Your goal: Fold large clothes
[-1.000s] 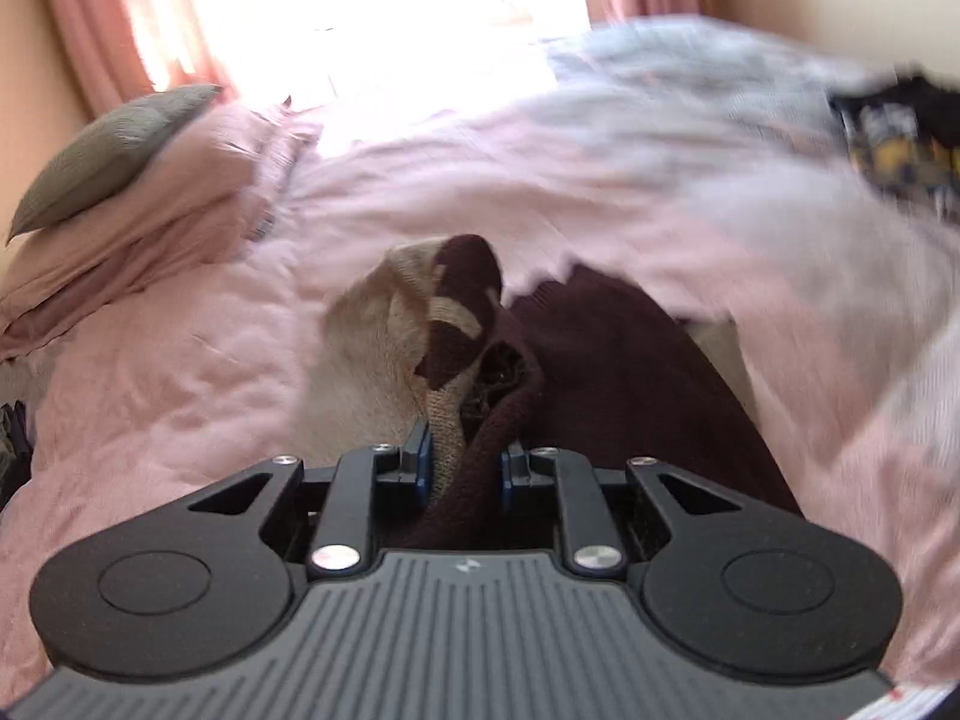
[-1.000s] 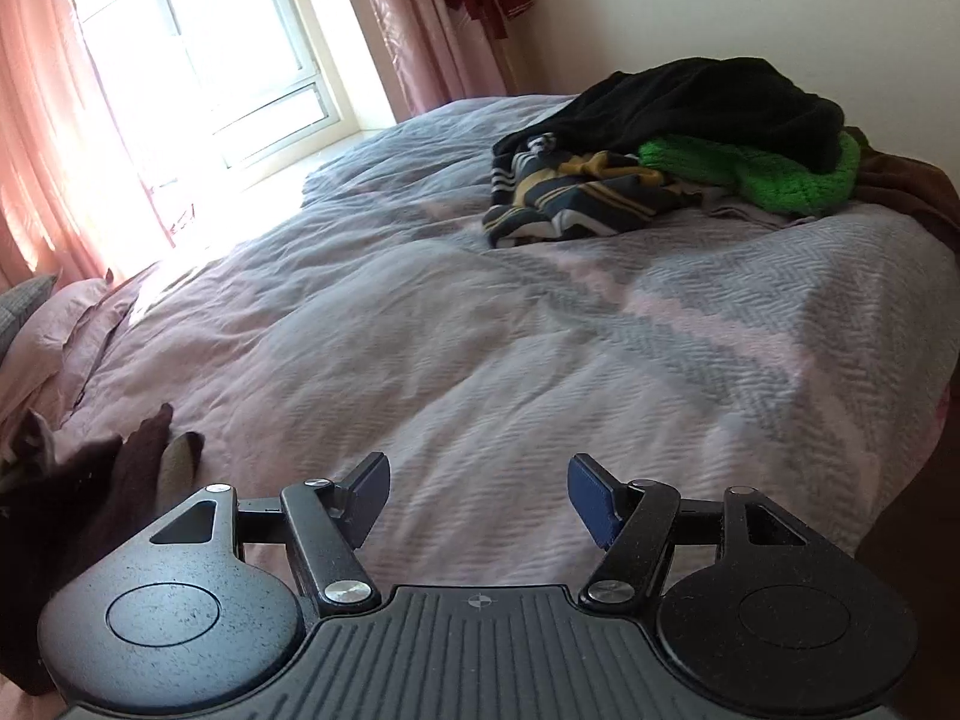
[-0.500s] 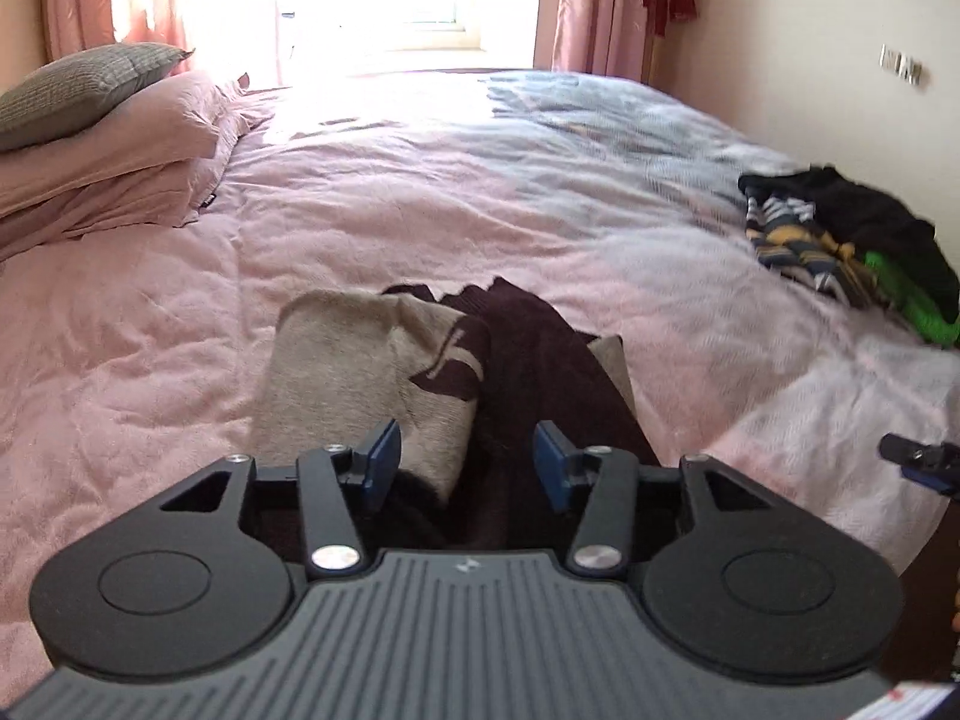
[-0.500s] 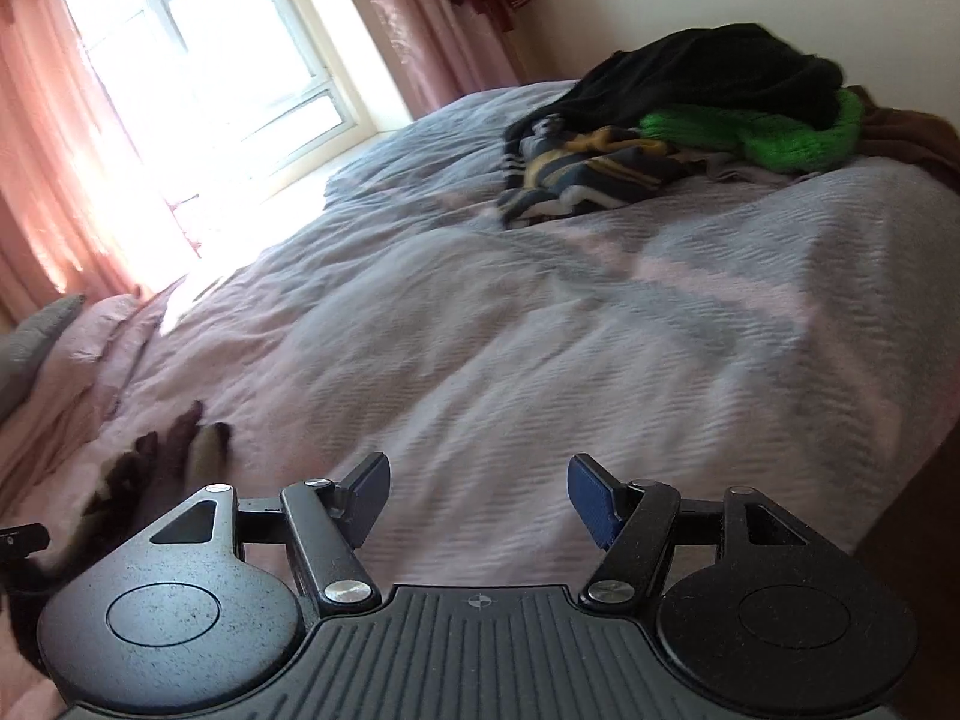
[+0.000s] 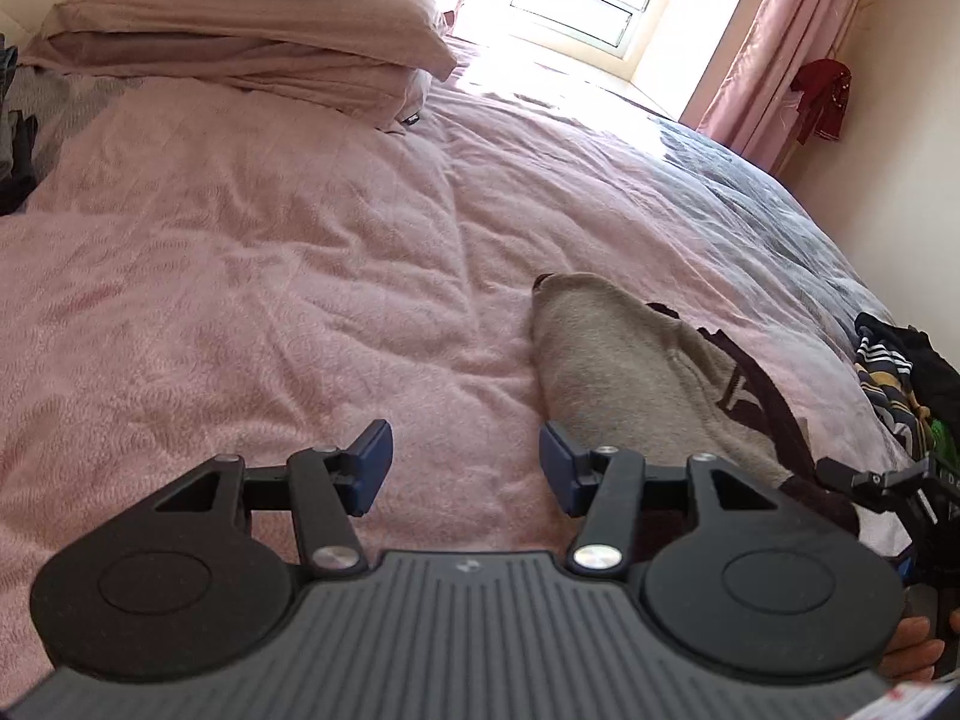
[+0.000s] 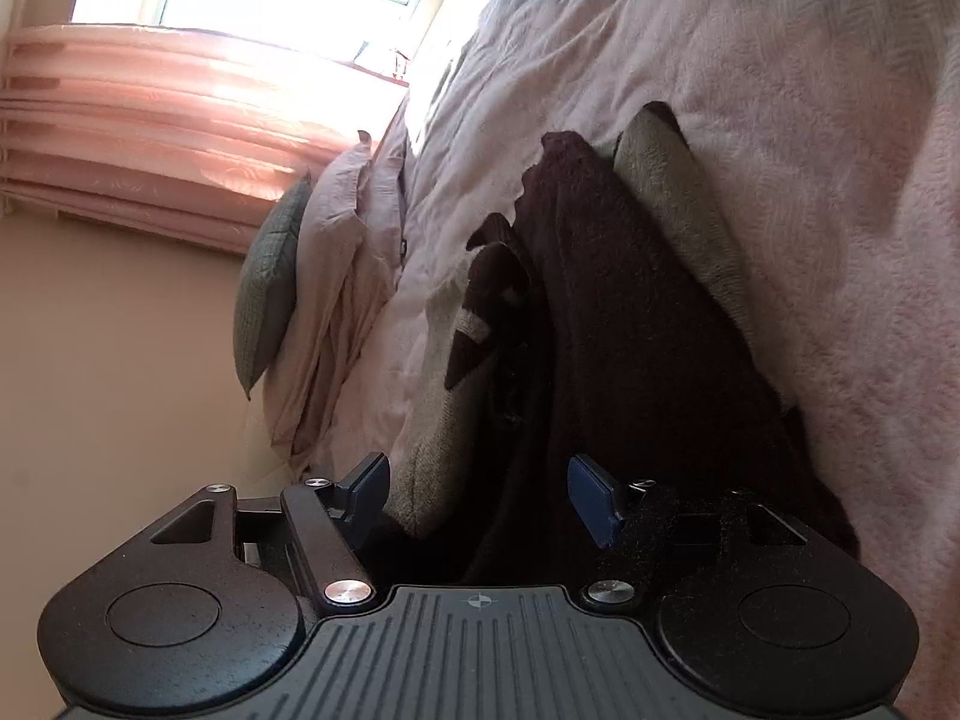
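My left hand-held gripper (image 5: 465,465) hovers spread and empty over the pink quilted bed cover (image 5: 252,276), just beside the beige and dark maroon knitted sweater (image 5: 636,384), which lies part-folded near the bed's edge. My right hand-held gripper (image 6: 477,495) is rolled on its side, fingers spread around the sweater's (image 6: 600,312) near hem, not yet pinching. I judge I hold it this way to catch both layers for the next fold, while the left stays clear to smooth.
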`<state>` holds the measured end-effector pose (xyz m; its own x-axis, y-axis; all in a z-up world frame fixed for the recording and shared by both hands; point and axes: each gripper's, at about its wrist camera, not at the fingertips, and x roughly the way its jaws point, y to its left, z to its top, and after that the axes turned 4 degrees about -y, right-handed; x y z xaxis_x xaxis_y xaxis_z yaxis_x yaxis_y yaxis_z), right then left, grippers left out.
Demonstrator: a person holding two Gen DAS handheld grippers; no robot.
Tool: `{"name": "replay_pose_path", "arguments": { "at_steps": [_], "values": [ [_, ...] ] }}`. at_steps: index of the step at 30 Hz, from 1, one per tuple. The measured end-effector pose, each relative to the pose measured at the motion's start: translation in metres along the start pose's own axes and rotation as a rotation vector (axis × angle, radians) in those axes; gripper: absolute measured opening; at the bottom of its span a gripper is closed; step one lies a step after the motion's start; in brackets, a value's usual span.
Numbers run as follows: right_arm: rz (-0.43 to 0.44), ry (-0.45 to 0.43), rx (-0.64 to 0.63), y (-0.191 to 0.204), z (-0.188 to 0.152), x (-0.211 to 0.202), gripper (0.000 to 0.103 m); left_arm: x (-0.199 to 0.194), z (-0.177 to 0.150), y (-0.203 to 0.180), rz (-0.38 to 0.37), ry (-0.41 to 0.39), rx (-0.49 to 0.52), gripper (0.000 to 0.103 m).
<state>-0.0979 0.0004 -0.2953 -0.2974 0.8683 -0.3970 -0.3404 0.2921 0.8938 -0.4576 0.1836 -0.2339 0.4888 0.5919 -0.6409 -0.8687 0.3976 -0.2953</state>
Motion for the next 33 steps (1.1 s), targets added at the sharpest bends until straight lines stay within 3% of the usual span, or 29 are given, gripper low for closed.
{"name": "replay_pose_path", "arguments": {
  "at_steps": [5, 9, 10, 12, 14, 17, 20, 23, 26, 28, 31, 33],
  "values": [
    [-0.014, 0.009, -0.007, 0.007, 0.014, 0.029, 0.063, 0.009, -0.005, 0.017, -0.024, 0.012, -0.034, 0.049],
    [-0.048, 0.025, -0.112, 0.022, 0.014, 0.048, 0.062, 0.014, -0.007, 0.019, -0.050, 0.016, -0.044, 0.049],
    [-0.068, 0.026, -0.169, 0.028, 0.011, 0.052, 0.054, 0.015, -0.007, 0.019, -0.057, 0.018, -0.042, 0.049],
    [-0.105, 0.031, -0.288, 0.039, 0.004, 0.058, 0.015, 0.018, -0.008, 0.016, -0.064, 0.022, -0.033, 0.049],
    [-0.119, -0.002, -0.450, 0.054, -0.007, 0.055, 0.016, 0.020, -0.007, 0.011, -0.074, 0.019, -0.025, 0.049],
    [-0.117, -0.124, -0.720, 0.085, -0.022, 0.033, 0.015, 0.018, -0.002, 0.003, -0.111, -0.002, -0.013, 0.049],
    [-0.105, -0.223, -0.796, 0.093, -0.019, 0.000, 0.015, 0.016, 0.001, -0.013, -0.167, -0.023, 0.020, 0.049],
    [-0.163, -0.238, -0.709, 0.067, -0.002, -0.020, 0.015, 0.021, -0.002, -0.038, -0.228, -0.020, 0.077, 0.048],
    [-0.260, -0.205, -0.517, 0.006, 0.016, -0.022, 0.015, 0.036, -0.012, -0.062, -0.258, 0.028, 0.114, 0.047],
    [-0.235, -0.227, -0.388, -0.019, 0.019, -0.028, 0.015, 0.044, -0.021, -0.072, -0.271, 0.063, 0.122, 0.046],
    [-0.158, -0.288, -0.432, -0.004, 0.011, -0.043, 0.015, 0.046, -0.028, -0.080, -0.259, 0.059, 0.146, 0.042],
    [-0.169, -0.293, -0.484, 0.006, 0.008, -0.044, 0.015, 0.045, -0.030, -0.083, -0.258, 0.051, 0.161, 0.042]
  ]
}}
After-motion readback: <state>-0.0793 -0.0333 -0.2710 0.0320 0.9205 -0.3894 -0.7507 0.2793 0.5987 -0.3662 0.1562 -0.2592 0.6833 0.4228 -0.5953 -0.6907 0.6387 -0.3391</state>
